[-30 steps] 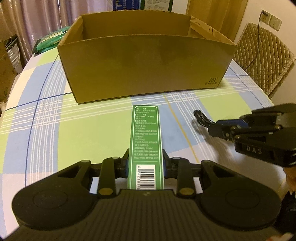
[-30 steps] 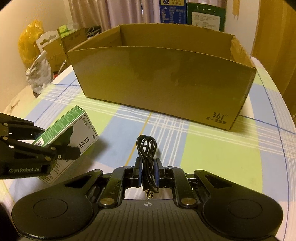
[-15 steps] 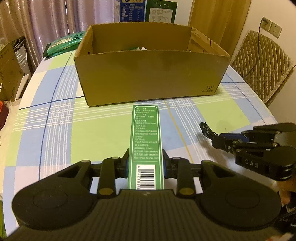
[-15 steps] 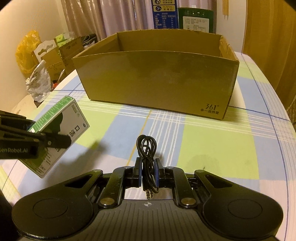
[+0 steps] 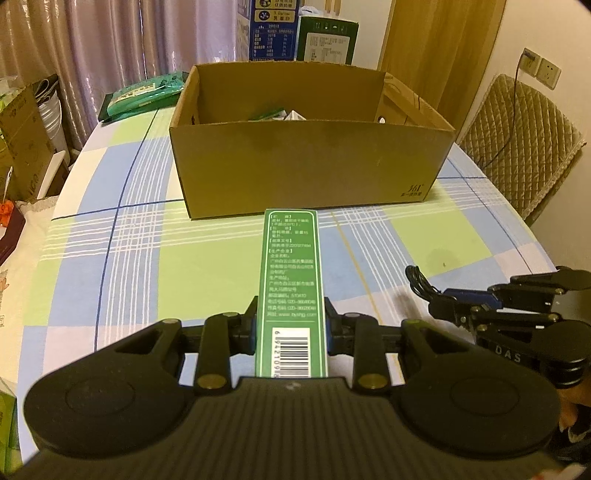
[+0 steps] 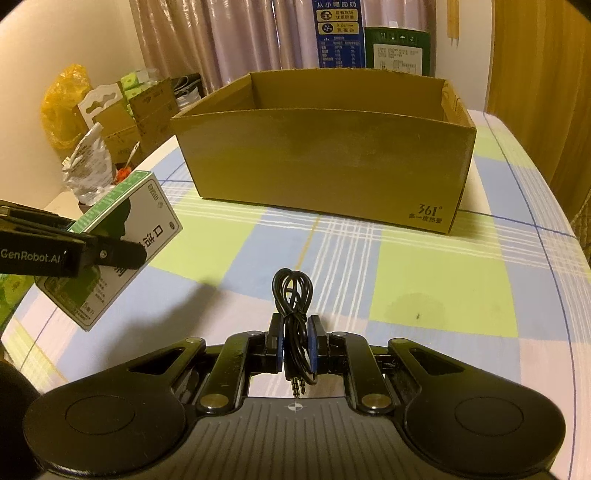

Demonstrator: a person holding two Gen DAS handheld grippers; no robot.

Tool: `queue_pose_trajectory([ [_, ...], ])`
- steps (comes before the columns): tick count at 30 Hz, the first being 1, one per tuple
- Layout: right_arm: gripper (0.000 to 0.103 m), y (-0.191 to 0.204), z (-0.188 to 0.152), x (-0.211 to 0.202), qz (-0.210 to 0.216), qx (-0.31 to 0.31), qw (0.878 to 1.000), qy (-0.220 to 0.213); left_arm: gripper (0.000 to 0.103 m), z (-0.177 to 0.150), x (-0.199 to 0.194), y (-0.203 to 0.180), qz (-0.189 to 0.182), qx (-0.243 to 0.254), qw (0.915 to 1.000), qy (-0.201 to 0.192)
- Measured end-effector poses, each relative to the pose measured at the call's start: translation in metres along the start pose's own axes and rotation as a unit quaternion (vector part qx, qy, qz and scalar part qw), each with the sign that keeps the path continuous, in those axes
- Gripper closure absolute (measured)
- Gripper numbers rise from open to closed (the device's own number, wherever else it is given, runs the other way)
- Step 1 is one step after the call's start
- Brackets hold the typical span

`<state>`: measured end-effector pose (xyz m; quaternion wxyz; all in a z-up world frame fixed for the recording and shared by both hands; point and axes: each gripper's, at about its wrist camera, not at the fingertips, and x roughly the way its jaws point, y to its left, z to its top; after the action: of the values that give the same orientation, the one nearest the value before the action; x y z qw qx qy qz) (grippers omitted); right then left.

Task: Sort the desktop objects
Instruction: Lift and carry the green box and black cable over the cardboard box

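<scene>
My left gripper (image 5: 291,325) is shut on a long green box (image 5: 290,280) and holds it above the table, pointing at the brown cardboard box (image 5: 310,166). The green box also shows in the right wrist view (image 6: 122,236), held by the left gripper (image 6: 110,251). My right gripper (image 6: 295,343) is shut on a coiled black audio cable (image 6: 293,295), its plugs hanging back toward the camera. The right gripper (image 5: 454,306) shows in the left wrist view with the cable (image 5: 419,282) sticking out. The cardboard box (image 6: 325,166) is open on top, with some items inside.
The table has a checked blue, green and white cloth (image 5: 147,258). A green packet (image 5: 144,94) lies at the far left. Tall cartons (image 5: 273,29) stand behind the box. A padded chair (image 5: 524,140) stands at the right. Bags and boxes (image 6: 110,122) crowd the left side.
Both grippers have risen and drawn back from the cardboard box with their loads; the box looks farther off and its inside now shows.
</scene>
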<state>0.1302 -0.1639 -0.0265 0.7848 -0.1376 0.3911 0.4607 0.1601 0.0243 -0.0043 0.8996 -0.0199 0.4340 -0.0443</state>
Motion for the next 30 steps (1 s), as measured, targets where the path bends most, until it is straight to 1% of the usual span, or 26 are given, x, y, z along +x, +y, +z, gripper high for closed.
queue_pose_trajectory([
  [8,0.094,-0.001,0.008,-0.02,-0.01,0.014,1.0,-0.004,0.078,0.004,-0.009,-0.001,-0.006,-0.004,0.9999,-0.011],
  [20,0.094,-0.011,0.037,-0.047,-0.032,0.001,0.999,-0.037,0.078,0.024,-0.022,-0.004,-0.008,0.001,0.9995,-0.029],
  [26,0.094,-0.018,0.05,-0.053,-0.035,-0.003,0.998,-0.048,0.078,0.039,-0.025,-0.001,-0.004,0.013,0.9993,-0.033],
  [30,0.094,-0.025,0.064,-0.056,-0.038,-0.007,0.998,-0.055,0.078,0.057,-0.028,0.003,0.001,0.028,0.9989,-0.037],
])
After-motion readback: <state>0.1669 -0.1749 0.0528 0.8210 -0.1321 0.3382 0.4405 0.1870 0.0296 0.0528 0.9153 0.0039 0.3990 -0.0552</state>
